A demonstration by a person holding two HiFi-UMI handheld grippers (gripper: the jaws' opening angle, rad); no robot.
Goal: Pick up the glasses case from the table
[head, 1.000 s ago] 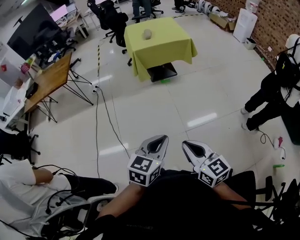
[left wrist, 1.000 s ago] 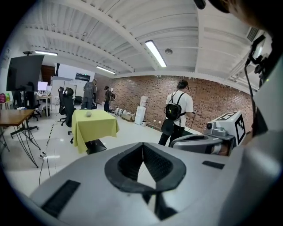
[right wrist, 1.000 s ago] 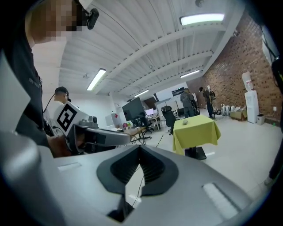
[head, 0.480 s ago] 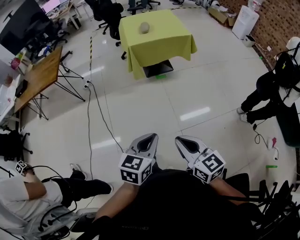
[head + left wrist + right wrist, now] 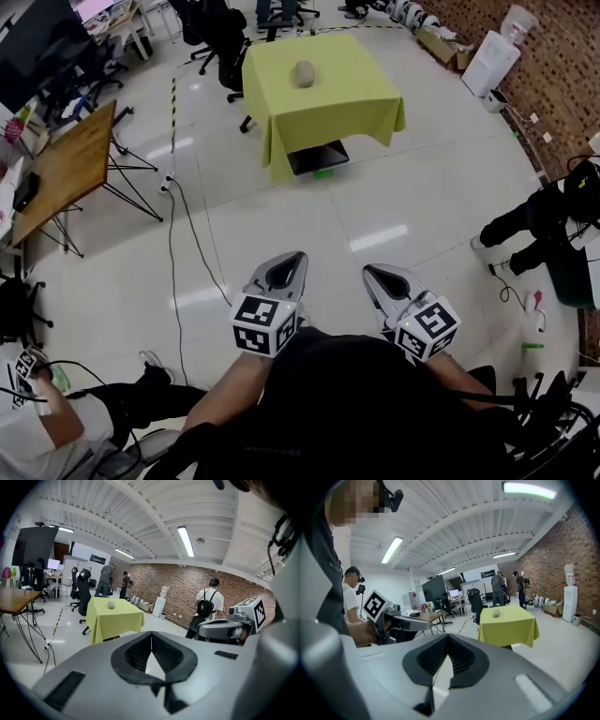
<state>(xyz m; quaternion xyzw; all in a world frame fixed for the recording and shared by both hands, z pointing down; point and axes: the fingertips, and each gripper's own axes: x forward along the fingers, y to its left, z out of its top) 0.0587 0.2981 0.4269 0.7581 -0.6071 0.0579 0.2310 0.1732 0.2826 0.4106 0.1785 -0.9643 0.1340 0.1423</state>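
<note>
**Item 1.** Left gripper (image 5: 284, 267): held low in front of the person's body. Jaws are together with nothing between them, and its own view shows the pads meeting at the tips.

**Item 2.** Right gripper (image 5: 383, 278): beside the left one and not touching it. Jaws are likewise closed on nothing.

**Item 3.** Tiled floor (image 5: 375, 206): pale and glossy. A black cable (image 5: 170, 244) trails across it on the left.

**Item 4.** Wooden table (image 5: 61, 173): left side, on thin black legs.

**Item 5.** Table (image 5: 356, 94): draped in a yellow-green cloth, mid-room, well ahead of both grippers. A dark base (image 5: 319, 157) shows under the hem.

**Item 6.** Glasses case (image 5: 304, 73): the only object on that cloth, lying on the tabletop towards its far side. It is rounded, oval and grey-beige; finer detail is too small to make out.

**Item 7.** Black office chairs (image 5: 225, 37): just beyond the table's left corner.

**Item 8.** Containers: a cardboard box (image 5: 437, 42) sits near the brick wall (image 5: 562, 66), contents not discernible. A small white bin (image 5: 498, 87) stands beside a white water dispenser (image 5: 489, 54), inside not visible.
</note>
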